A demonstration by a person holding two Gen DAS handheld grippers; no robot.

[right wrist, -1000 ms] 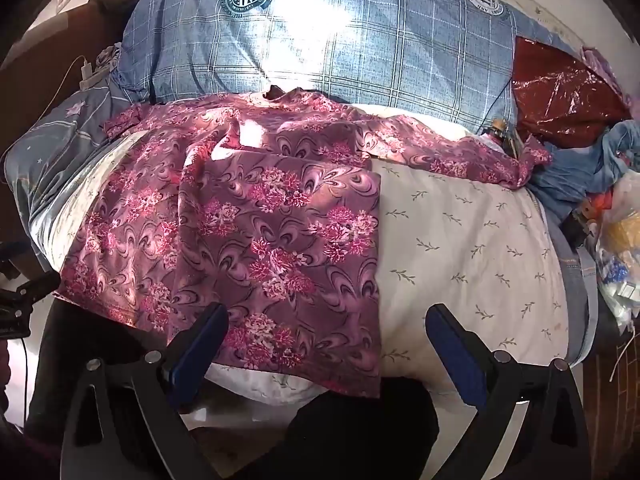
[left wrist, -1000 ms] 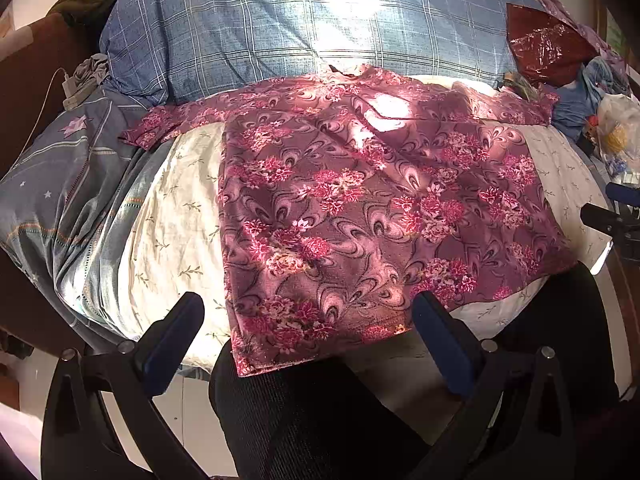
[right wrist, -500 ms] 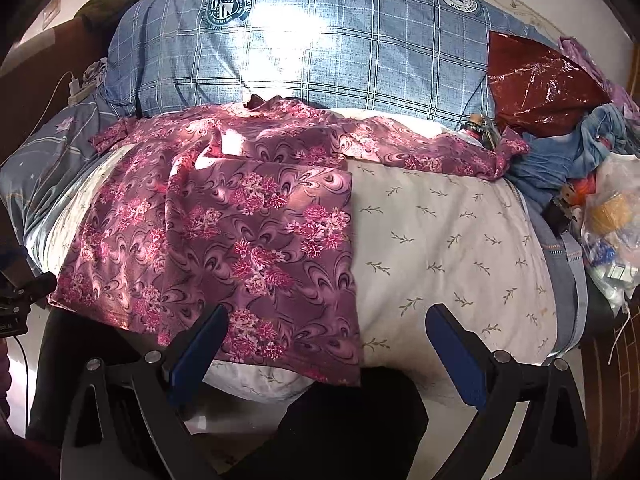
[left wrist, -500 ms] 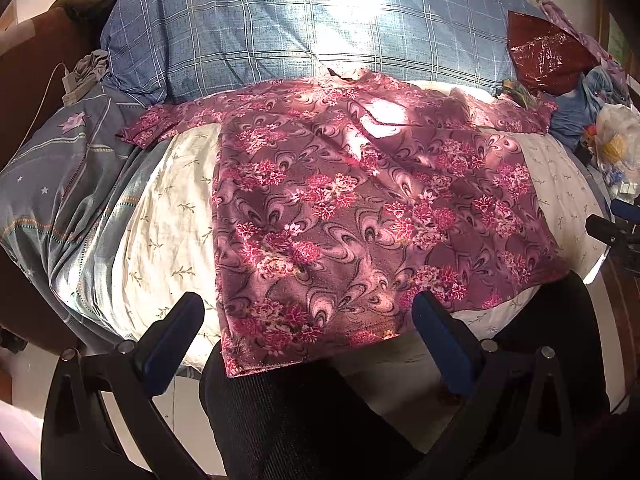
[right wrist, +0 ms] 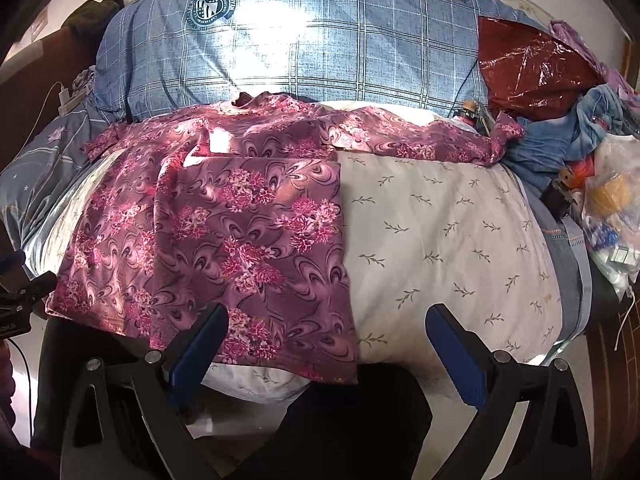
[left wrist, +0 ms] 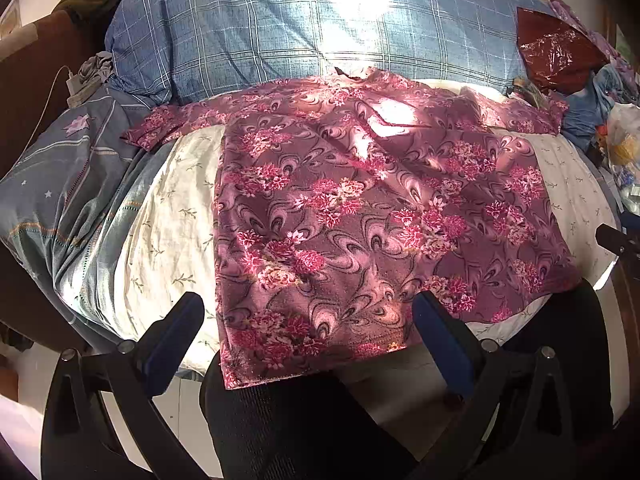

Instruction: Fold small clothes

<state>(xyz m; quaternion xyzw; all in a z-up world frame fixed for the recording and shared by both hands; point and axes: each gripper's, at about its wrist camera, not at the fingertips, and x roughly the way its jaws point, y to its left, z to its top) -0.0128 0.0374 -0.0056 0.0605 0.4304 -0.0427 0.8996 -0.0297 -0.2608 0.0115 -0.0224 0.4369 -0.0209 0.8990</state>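
Round crests on the blue plaid pillow (left wrist: 304,32); lettering perhaps "SAILS", otherwise illegible.

shirt (left wrist: 360,220) is purple-pink with magenta flower clusters and swirls, sheet (right wrist: 440,240) is cream with tiny leaf sprigs, pillow (right wrist: 320,40) is blue plaid, bag (right wrist: 532,68) shiny dark red.

The floral shirt (right wrist: 248,240) hides part of its own body under a folded-over panel; contents of the plastic bag (right wrist: 612,216) beside it are unreadable

a home bedroom: a bed with a leaf-print sheet (right wrist: 440,240), a blue plaid pillow (right wrist: 340,40) at top, clothes heaped upper right (right wrist: 560,136).
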